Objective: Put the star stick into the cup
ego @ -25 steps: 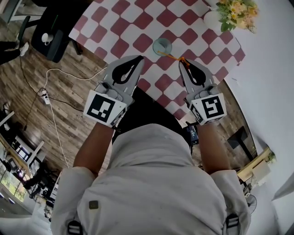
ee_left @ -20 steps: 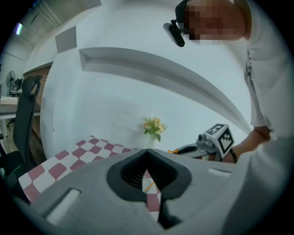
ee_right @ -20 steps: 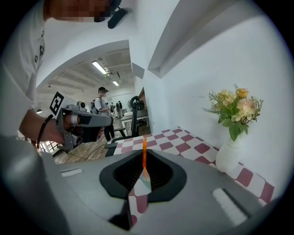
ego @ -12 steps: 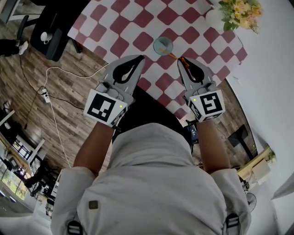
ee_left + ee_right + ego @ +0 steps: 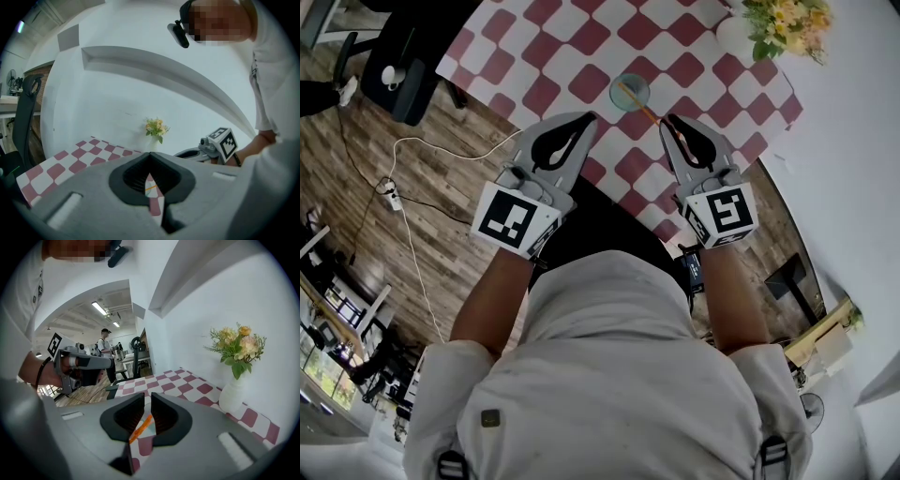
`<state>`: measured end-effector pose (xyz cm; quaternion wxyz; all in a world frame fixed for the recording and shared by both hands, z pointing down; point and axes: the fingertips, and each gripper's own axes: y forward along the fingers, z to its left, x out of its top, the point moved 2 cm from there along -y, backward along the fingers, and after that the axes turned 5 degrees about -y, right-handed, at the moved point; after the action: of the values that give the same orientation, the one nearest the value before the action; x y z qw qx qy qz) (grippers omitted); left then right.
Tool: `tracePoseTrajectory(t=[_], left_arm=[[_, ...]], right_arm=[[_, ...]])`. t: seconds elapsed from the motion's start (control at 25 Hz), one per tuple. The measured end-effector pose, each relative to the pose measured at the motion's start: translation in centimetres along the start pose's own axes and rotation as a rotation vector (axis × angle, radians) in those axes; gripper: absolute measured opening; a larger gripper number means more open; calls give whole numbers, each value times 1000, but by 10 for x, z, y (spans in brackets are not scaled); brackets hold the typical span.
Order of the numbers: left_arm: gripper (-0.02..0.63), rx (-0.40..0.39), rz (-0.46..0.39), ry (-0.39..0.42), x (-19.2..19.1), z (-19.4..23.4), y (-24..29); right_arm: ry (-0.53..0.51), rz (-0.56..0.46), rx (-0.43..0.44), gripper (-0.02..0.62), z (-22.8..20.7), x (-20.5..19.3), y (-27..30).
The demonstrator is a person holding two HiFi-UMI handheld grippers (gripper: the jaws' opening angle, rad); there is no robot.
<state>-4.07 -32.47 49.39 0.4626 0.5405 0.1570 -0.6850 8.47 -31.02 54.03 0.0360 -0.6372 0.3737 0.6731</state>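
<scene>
Wood-plank flooring (image 5: 441, 244) fills the left of the head view, with a white wall on the right. Between them a table (image 5: 581, 37) under a red-and-white checked cloth spans the far part of the scene, its near edge running just under the two gripper tips. The person (image 5: 609, 375), in a pale shirt, occupies the near half of the view with both forearms reaching forward. A black chair (image 5: 412, 66) stands on the floor at far left, and a white cable (image 5: 422, 150) trails across the planks nearer in. The left gripper (image 5: 586, 118) hangs over the table's near edge, its jaws closed tip to tip with nothing between them. The right gripper (image 5: 667, 120) is level with it and well to its right, its jaws drawn to a narrow gap that pinches the near end of the star stick (image 5: 642, 105). A white vase of yellow flowers (image 5: 773, 23) stands at the table's far right corner, beside the wall. The cup (image 5: 630, 91), pale and round-rimmed, stands on the cloth just beyond the grippers and between them. The thin orange stick slants from the right gripper's tip up and to the left, its far end lying inside the rim of the cup; its star head cannot be made out.
</scene>
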Motion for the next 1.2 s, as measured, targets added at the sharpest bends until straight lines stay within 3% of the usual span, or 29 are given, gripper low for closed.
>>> tracePoseTrajectory(t=[0.84,1.2], left_arm=[[0,14,-71,54,23,-43,-26],[0,21,-104,76,32,-74,-42]], right_arm=[[-59,-68,-20,57,11,29,-50],[-104,-126,-16,25,24,52,-86]])
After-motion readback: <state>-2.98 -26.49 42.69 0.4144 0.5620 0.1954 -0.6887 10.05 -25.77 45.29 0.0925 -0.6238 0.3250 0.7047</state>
